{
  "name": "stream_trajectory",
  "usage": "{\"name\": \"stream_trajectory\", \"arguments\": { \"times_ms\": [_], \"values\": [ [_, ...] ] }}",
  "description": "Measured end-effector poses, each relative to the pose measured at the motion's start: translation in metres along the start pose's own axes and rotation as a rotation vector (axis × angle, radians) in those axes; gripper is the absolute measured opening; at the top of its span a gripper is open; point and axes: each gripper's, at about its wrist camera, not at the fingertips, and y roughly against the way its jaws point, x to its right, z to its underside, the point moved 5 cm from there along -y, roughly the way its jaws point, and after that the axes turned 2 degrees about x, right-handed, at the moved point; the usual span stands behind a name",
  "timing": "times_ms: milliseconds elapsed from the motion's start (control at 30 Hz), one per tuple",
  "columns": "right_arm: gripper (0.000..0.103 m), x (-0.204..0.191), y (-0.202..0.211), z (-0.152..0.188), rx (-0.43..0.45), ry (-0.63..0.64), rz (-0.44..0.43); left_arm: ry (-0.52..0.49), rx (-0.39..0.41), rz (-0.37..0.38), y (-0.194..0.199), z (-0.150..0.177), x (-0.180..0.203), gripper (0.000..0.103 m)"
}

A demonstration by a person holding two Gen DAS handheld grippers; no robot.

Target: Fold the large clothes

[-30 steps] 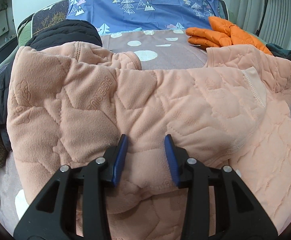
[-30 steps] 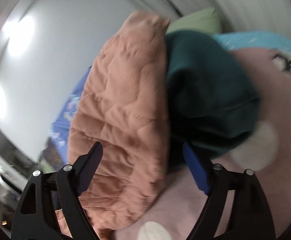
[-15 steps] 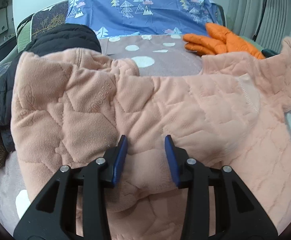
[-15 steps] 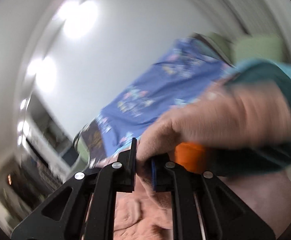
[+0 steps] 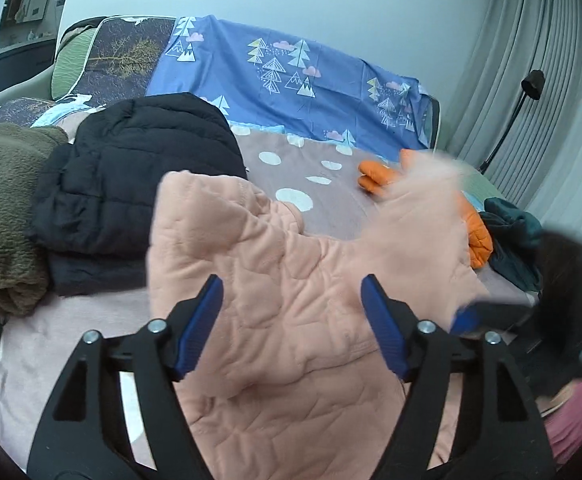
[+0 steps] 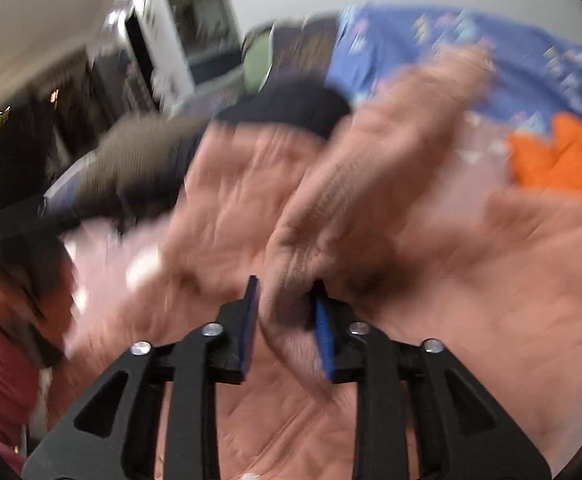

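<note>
Left gripper [image 5: 291,320] hanging above the peach quilted fleece jacket [image 5: 291,280], blue pads [image 5: 203,324] spread wide after just springing apart, nothing pinched, fabric lying loose below the gap. Jacket heaped across the pink spotted bedspread [image 5: 311,176], filling the space ahead of and beneath those fingers. Off to the left of the left gripper, a folded black puffer jacket [image 5: 131,184], and beyond that a brown fleece [image 5: 3,208]. Ahead and to the right, an orange garment [image 5: 475,232] half hidden behind a blurred, lifted sleeve of the peach jacket, with a dark teal garment [image 5: 511,232] just past it. Far ahead, a blue sheet with trees [image 5: 291,76] draped against the wall.

Right gripper [image 6: 287,320] heavily blurred, a sleeve of the jacket [image 6: 331,200] running up and away from between its pads [image 6: 251,320]. Jaws just easing wider again, yet the thick fold still wedged against both pads, so gripped on the sleeve as far as the smear allows. Rest of the jacket spread under and to either side of those fingers. Same gripper also visible as a dark blur at the right edge of the left-wrist view [image 5: 467,316].
</note>
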Motion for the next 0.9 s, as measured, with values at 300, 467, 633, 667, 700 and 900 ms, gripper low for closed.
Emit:
{"name": "stream_trajectory", "arguments": {
  "times_ms": [300, 467, 633, 667, 700, 900],
  "values": [
    [0.059, -0.001, 0.04, 0.038, 0.008, -0.039, 0.006, 0.006, -0.051, 0.048, -0.007, 0.022, 0.001, 0.088],
    [0.059, 0.017, 0.049, 0.055, -0.006, -0.035, 0.112, 0.008, -0.133, -0.104, -0.023, 0.04, -0.015, 0.088],
    [0.059, 0.045, 0.055, 0.063, -0.011, -0.063, 0.285, 0.011, -0.174, -0.114, -0.025, 0.056, -0.031, 0.078],
    [0.059, 0.051, 0.058, 0.065, -0.002, -0.081, 0.297, -0.012, -0.182, -0.145, -0.026, 0.058, -0.032, 0.057],
    [0.059, 0.057, 0.062, 0.066, 0.008, -0.107, 0.292, -0.042, -0.181, -0.181, -0.024, 0.058, -0.031, 0.037],
    [0.059, 0.085, 0.095, 0.069, 0.091, -0.185, 0.339, -0.196, -0.055, -0.169, 0.009, 0.026, 0.021, 0.006]
  ]
}}
